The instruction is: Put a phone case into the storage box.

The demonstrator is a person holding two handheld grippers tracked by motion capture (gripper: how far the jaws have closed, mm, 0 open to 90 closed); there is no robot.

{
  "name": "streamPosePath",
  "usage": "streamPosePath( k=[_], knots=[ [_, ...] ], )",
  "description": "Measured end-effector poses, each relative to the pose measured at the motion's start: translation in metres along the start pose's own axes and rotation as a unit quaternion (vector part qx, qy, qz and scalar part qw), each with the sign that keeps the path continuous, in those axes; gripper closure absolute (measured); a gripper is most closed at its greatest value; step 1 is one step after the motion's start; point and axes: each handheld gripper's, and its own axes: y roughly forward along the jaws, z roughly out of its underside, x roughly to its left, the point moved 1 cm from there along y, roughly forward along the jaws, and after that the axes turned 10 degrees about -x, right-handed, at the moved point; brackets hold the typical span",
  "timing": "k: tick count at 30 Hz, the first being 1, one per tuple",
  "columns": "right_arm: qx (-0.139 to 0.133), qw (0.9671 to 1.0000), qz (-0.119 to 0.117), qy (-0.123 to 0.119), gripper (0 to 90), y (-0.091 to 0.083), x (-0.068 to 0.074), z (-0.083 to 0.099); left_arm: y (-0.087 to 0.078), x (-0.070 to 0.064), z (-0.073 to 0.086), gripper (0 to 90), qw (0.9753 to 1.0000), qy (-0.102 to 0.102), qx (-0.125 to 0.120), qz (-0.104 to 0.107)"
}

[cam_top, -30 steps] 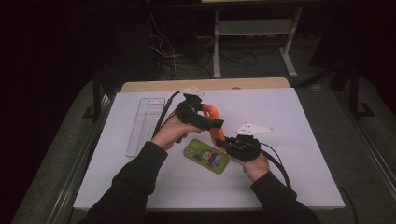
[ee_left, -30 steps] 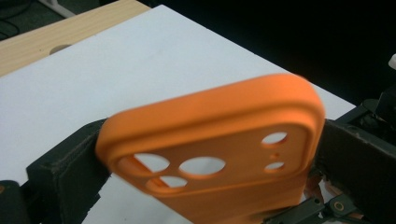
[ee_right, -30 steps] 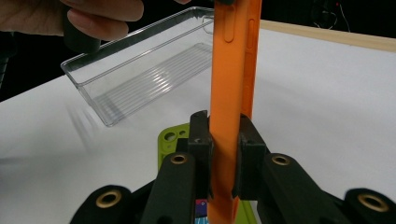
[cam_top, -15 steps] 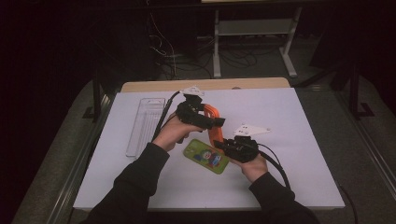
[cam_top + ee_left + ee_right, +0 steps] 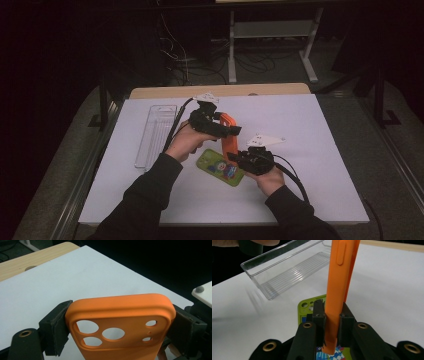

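An orange phone case (image 5: 230, 139) is held off the table between both grippers, standing on edge. My left gripper (image 5: 216, 123) is shut on its camera end, with its pads (image 5: 56, 331) pressing the two long sides of the orange case (image 5: 120, 315). My right gripper (image 5: 253, 160) is shut on the lower end of the orange case (image 5: 335, 290), pinching its thin wall between the pads (image 5: 319, 315). A green phone case (image 5: 221, 168) with a cartoon print lies flat on the white table under the grippers, and its green corner (image 5: 305, 307) shows behind the right jaws.
A clear plastic tray (image 5: 156, 134) lies lengthwise at the table's left, seen also as the ribbed tray (image 5: 287, 272) beyond the right jaws. The white table top (image 5: 325, 150) has bare room at the right and front. A wooden strip (image 5: 220, 90) runs along the far edge.
The left gripper has shifted slightly right and toward the person with the orange case. The right gripper has moved a little left, closing in on the case's lower end.
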Motion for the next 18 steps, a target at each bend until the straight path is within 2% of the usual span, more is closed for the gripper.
streamPosePath(
  k=[4,8,9,12,13,16,17,18],
  knots=[
    [0.010,0.9999,-0.003,-0.001,74.6,0.000,-0.002,0.000,0.002,0.000,0.001,15.7,1.0000,-0.005,0.002,0.003],
    [0.021,0.9997,-0.007,-0.002,57.6,-0.005,-0.007,-0.003,0.002,0.001,-0.001,15.8,1.0000,0.004,0.008,-0.003],
    [0.026,0.9997,-0.003,-0.003,53.3,-0.007,-0.010,-0.004,0.002,0.001,-0.001,15.8,1.0000,0.000,0.007,-0.005],
    [0.038,0.9992,-0.009,-0.006,45.8,-0.015,-0.017,-0.004,-0.002,0.006,-0.005,15.8,0.9999,0.001,0.007,-0.012],
    [0.043,0.9989,-0.003,-0.017,41.6,-0.019,-0.020,-0.004,-0.003,0.006,-0.007,15.8,0.9999,0.004,0.008,-0.013],
    [0.050,0.9985,0.008,-0.020,31.7,-0.027,-0.025,-0.002,-0.005,0.007,-0.012,15.8,0.9997,0.009,0.010,-0.018],
    [0.053,0.9983,0.014,-0.021,29.5,-0.030,-0.027,-0.001,-0.007,0.008,-0.014,15.8,0.9995,0.017,0.014,-0.022],
    [0.055,0.9980,0.020,-0.024,27.8,-0.032,-0.028,0.000,-0.008,0.007,-0.016,15.8,0.9995,0.013,0.013,-0.027]
  ],
)
